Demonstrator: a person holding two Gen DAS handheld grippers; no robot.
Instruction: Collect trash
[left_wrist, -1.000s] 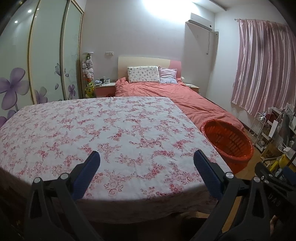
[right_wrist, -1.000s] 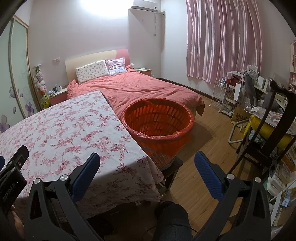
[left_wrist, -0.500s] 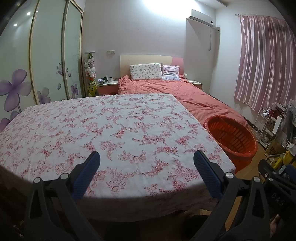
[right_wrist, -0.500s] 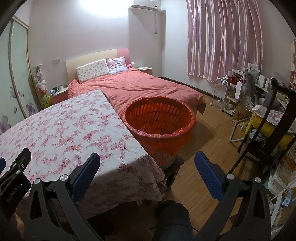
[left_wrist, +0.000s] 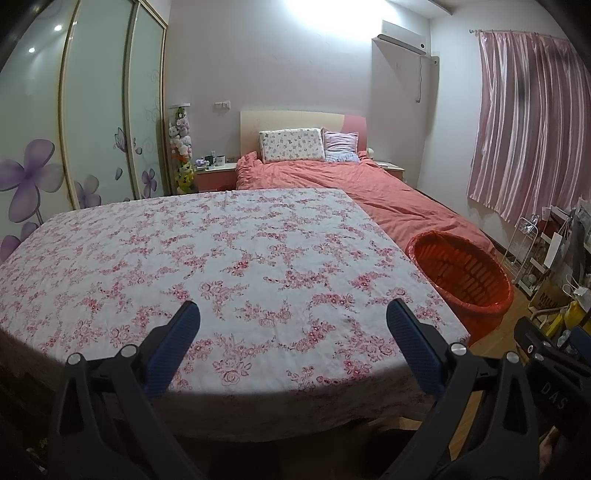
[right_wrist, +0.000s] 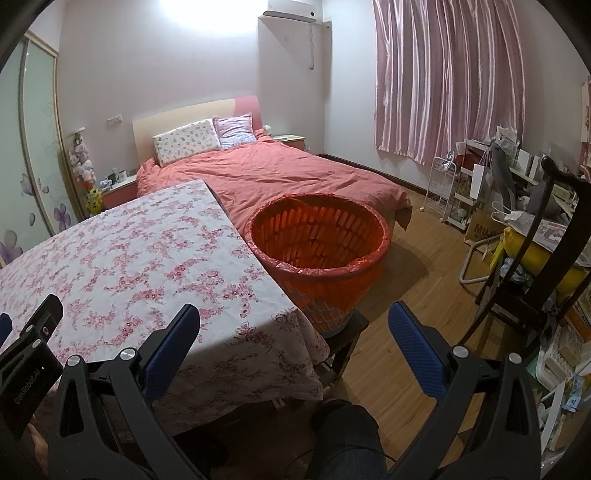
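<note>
Trash is nowhere that we can find: the floral cloth (left_wrist: 229, 266) over the bench (left_wrist: 258, 406) shows only its print, and the red-lined basket (right_wrist: 317, 243), standing just off the bench's corner at about two o'clock from the left gripper (left_wrist: 291, 317), looks empty as far as we see into it. Both sets of jaws stand wide apart and grip nothing; the right gripper (right_wrist: 295, 321) hangs over the bench corner with the basket at twelve o'clock.

We judge the main risk to be a wasted reach, since no piece is in sight to aim at, and closing on the cloth would bunch it and drag it off the bench. The basket sits on a low dark stool (right_wrist: 347, 332), partly hidden, so a knock from the right gripper could tip it. The thin liner (right_wrist: 332, 264) draped over the rim could snag on a jaw. At four o'clock, the chair (right_wrist: 546, 258) and cluttered shelves (right_wrist: 480, 192) leave our right arm little room to swing.
</note>
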